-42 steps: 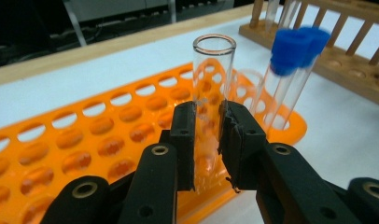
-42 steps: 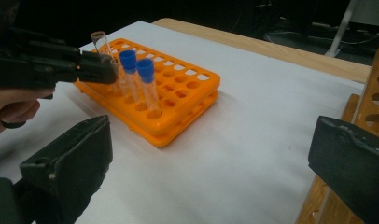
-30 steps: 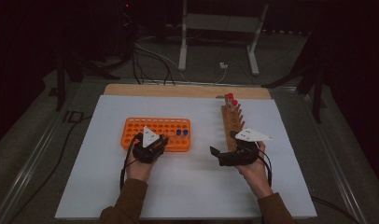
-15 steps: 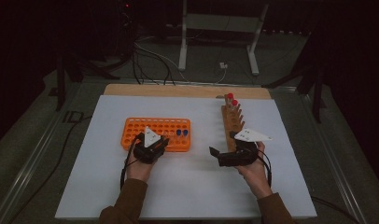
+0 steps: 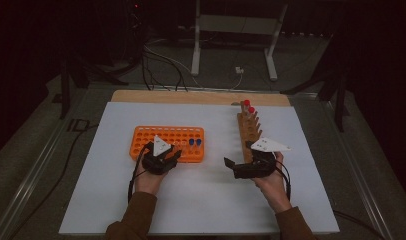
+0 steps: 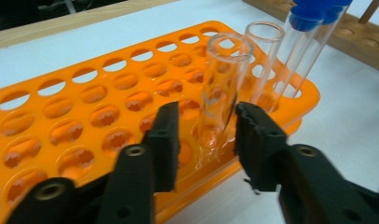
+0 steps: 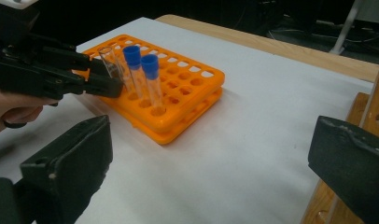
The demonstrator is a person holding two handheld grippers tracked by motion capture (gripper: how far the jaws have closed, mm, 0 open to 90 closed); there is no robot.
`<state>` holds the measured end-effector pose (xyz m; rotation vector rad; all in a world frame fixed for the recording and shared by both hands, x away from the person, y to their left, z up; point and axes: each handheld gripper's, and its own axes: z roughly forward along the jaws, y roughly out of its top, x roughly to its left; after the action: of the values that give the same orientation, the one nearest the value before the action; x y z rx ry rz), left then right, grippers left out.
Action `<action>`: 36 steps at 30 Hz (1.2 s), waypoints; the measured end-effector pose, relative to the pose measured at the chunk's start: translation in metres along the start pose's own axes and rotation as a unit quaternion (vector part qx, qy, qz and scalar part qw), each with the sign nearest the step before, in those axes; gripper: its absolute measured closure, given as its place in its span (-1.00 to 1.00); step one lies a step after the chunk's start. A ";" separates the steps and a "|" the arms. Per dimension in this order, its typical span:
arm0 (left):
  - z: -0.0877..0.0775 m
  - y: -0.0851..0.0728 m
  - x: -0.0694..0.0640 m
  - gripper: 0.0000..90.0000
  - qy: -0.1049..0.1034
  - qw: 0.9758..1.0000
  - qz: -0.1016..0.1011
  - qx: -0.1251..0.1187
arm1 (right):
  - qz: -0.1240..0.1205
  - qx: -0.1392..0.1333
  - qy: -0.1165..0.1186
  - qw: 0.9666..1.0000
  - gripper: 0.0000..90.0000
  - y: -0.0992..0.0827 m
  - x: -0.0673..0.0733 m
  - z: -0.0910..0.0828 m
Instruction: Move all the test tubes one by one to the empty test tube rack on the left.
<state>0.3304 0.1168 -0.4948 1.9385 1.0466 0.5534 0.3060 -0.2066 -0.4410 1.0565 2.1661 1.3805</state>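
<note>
At about seven o'clock on the white table (image 5: 91, 200), the left gripper (image 6: 204, 128) has just been opening; its jaws flank, without pressing, a clear uncapped tube (image 6: 220, 88) standing in the orange rack's (image 5: 146, 137) near row. At four o'clock, the right gripper (image 5: 230, 162) hangs wide open and empty beside the wooden rack (image 5: 246, 132).

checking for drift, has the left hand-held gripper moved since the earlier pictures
No. The left hand-held gripper sits at the same near edge of the orange rack; only its jaws have just been opening.
</note>
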 end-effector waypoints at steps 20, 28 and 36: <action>-0.043 0.001 0.007 -0.92 -0.012 0.997 -0.039 -0.068 | 0.003 -0.002 -0.007 1.000 -0.99 0.001 -0.004 -0.001; -0.058 -0.001 0.003 -0.99 -0.011 0.996 -0.033 -0.079 | 0.006 -0.006 -0.023 1.000 -0.99 0.007 -0.013 -0.004; -0.062 -0.008 0.002 -0.99 -0.011 0.996 -0.040 -0.073 | 0.010 -0.013 -0.042 0.999 -0.99 0.020 -0.025 -0.005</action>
<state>0.2849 0.1499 -0.4679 1.7640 1.0371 0.5465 0.3269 -0.2236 -0.4228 1.1085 2.0786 1.3432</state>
